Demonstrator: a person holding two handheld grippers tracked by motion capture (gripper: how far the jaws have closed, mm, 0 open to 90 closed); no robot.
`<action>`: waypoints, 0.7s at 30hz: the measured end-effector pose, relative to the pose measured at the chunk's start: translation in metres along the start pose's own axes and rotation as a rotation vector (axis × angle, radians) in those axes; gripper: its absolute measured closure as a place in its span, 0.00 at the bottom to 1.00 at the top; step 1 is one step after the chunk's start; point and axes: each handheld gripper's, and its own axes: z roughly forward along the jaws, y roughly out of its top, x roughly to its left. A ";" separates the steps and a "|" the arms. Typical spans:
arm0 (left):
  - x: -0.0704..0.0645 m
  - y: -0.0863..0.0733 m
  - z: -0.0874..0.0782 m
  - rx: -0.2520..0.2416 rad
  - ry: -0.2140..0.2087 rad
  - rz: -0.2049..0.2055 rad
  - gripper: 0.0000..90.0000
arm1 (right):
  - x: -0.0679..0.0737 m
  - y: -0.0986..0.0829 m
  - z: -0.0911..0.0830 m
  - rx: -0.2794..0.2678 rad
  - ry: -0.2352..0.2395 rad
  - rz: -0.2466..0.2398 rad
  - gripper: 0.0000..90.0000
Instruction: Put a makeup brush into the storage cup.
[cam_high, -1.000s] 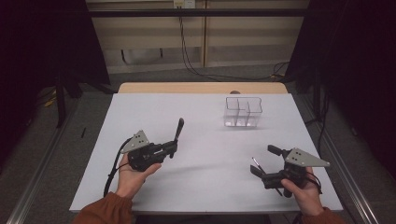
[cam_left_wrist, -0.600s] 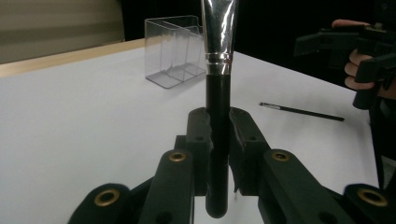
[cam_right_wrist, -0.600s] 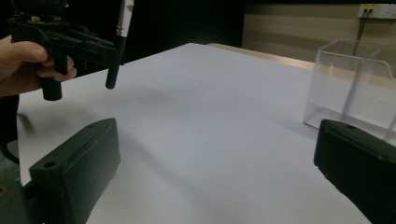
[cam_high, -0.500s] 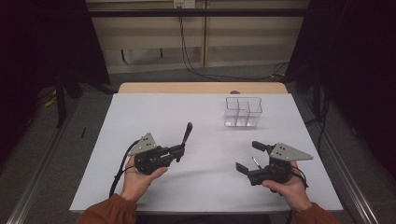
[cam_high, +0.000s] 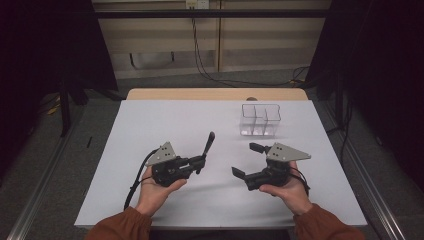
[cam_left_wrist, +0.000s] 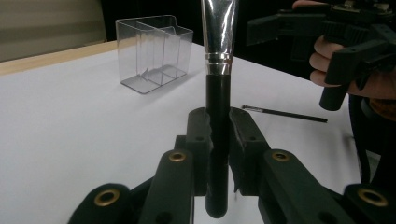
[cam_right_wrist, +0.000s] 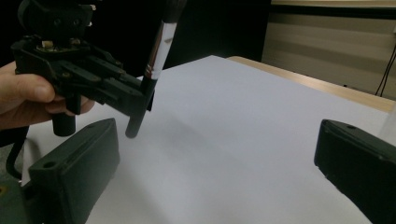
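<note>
Your left gripper clamps the brush above the table: black handle, shiny ferrule. Its view alone catches a thin pencil. Right gripper gapes empty. Clear ribbed organizer beyond.

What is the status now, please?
Left tool shut on makeup brush. Right tool open, empty. Clear organizer ahead, path free.

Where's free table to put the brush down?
Bare: the far-left stretch of the table, left of the clear organizer, and the front strip between the hands. Crowded: around the right gripper, where a thin stick lies.
</note>
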 end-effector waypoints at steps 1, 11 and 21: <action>0.000 0.000 0.000 0.000 -0.001 0.000 0.88 | 0.001 0.001 0.002 0.001 0.008 0.003 0.00; -0.003 -0.002 0.003 -0.001 -0.008 -0.017 0.88 | 0.011 0.013 0.026 -0.011 0.086 0.001 0.00; -0.009 -0.007 0.005 0.007 -0.024 -0.013 0.88 | 0.021 0.015 0.046 0.003 0.145 0.007 0.10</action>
